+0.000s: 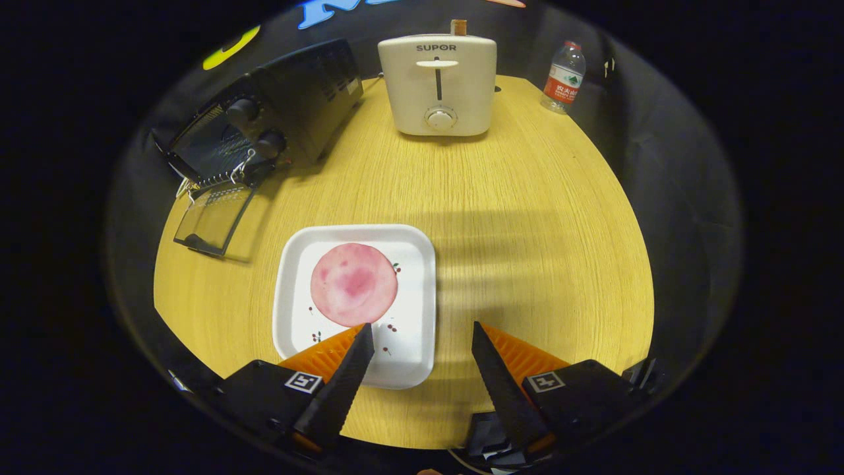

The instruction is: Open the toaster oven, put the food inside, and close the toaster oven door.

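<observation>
Tool spread empty over plate of ham slice; toaster oven open beyond, toaster alongside.

1. Looks like a staged recording booth made up as a kitchen corner, not anyone's real home. Black cloth hangs all round behind the round pale wooden table.
2. Kitchen gear is the giveaway: a black toaster oven at the upper left with its glass door dropped open, and a cream pop-up toaster at top centre.
3. A clear plastic water bottle with a red label stands at the upper right.
4. A square white plate carrying a round pink slice of meat sits lower centre, so food prep setting, roughly.
</observation>
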Available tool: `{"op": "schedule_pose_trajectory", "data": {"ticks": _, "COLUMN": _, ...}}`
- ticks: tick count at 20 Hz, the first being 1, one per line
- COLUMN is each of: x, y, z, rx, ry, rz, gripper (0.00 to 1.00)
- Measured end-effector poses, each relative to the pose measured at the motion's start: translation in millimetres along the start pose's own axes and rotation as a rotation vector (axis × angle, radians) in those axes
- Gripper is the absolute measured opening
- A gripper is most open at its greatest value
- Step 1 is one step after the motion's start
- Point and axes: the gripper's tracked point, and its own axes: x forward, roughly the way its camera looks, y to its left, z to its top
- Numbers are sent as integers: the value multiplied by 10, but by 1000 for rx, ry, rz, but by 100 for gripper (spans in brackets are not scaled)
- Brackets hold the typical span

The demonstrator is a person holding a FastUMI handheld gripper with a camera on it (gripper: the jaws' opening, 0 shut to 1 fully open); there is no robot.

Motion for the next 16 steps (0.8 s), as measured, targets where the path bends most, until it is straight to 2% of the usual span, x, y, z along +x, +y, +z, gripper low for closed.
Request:
{"op": "schedule_pose_trajectory", "data": {"ticks": 5, "x": 119, "y": -8, "z": 37, "rx": 71, "ry": 36, "rz": 29, "gripper": 94}}
{"op": "schedule_pose_trajectory", "data": {"ticks": 10, "x": 168, "y": 30, "z": 74, "rx": 1, "ry": 88, "rz": 18, "gripper": 55}}
{"op": "schedule_pose_trajectory", "data": {"ticks": 13, "x": 179, "y": 47, "z": 65, "rx": 37, "ry": 111, "rz": 43, "gripper": 31}}
{"op": "schedule_pose_trajectory", "data": {"ticks": 14, "x": 163, "y": 42, "z": 76, "rx": 45, "ry": 116, "rz": 50, "gripper": 27}}
{"op": "schedule_pose_trajectory", "data": {"ticks": 15, "x": 185, "y": 34, "z": 66, "rx": 45, "ry": 116, "rz": 53, "gripper": 26}}
{"op": "schedule_pose_trajectory", "data": {"ticks": 16, "x": 201, "y": 34, "z": 57, "rx": 47, "ry": 126, "rz": 58, "gripper": 20}}
